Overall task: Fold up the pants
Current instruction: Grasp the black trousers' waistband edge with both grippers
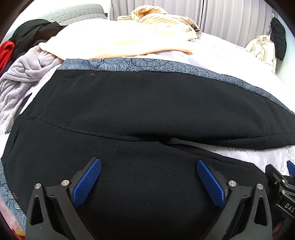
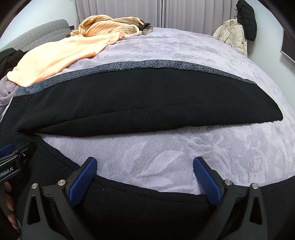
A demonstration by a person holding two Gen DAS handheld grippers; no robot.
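Lavender fleece blanket point(image 2: 184, 55) covers the whole bed, pale curtains point(image 2: 129, 11) hanging behind it — and both tools are poised low over the work. Left gripper point(image 1: 149, 181) has its blue pads spread wide with nothing between them, hovering above the seat of the black pants point(image 1: 140, 110). Right gripper point(image 2: 145, 180) is just as wide apart and empty, straddling the edge of the near leg where dark cloth meets fleece. Those pants lie flat across the blanket with the two legs splayed apart, fleece showing in the gap between them. Under the far leg sits a grey patterned garment point(image 1: 166, 65), its speckled edge peeking out along the far side. Beyond that, a peach towel point(image 2: 60, 55) is spread towards the headboard, and a striped cream top point(image 2: 108, 25) is bunched up behind it — jackets point(image 2: 232, 35) hang by the wall at far right
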